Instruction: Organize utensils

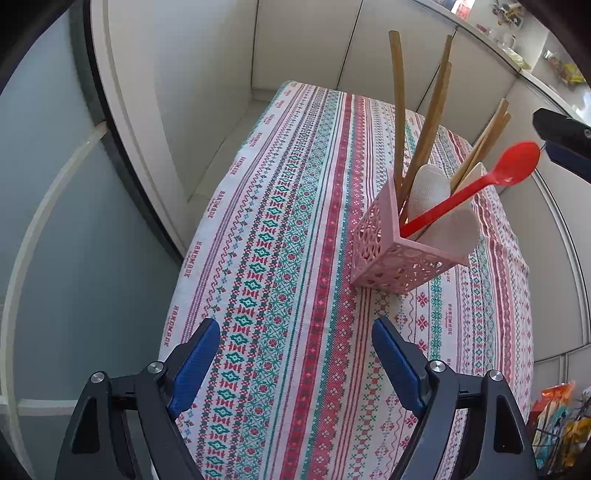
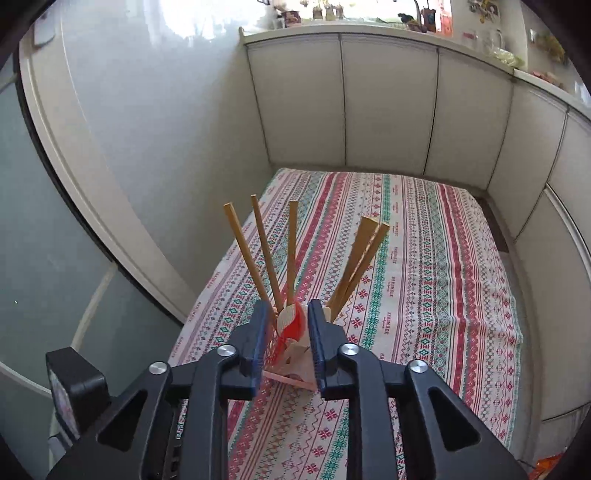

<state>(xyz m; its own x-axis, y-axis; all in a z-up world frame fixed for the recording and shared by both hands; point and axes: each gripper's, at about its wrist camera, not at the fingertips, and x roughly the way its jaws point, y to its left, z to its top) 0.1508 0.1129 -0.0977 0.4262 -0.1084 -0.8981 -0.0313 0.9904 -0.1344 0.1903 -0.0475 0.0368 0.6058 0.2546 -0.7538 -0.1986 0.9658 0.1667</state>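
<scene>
A pink lattice holder (image 1: pixel 391 258) stands on the patterned tablecloth (image 1: pixel 288 221). It holds several wooden chopsticks (image 1: pixel 399 110), a white spoon (image 1: pixel 430 192) and a red plastic spoon (image 1: pixel 480 181) that leans out to the right. My left gripper (image 1: pixel 295 350) is open and empty, low over the cloth, near of the holder. My right gripper (image 2: pixel 286 325) is just behind the red spoon's bowl (image 2: pixel 293 323), jaws open a little wider than the bowl, apart from it. The chopsticks (image 2: pixel 291 251) fan out beyond it. The right gripper's tip shows at the left wrist view's right edge (image 1: pixel 565 136).
The table is boxed in by white cabinet panels (image 2: pixel 388 103) at the back and right and a glass door (image 1: pixel 74 221) on the left. A counter with small items (image 2: pixel 369 18) runs along the top. Snack packets (image 1: pixel 554 424) hang past the table's right side.
</scene>
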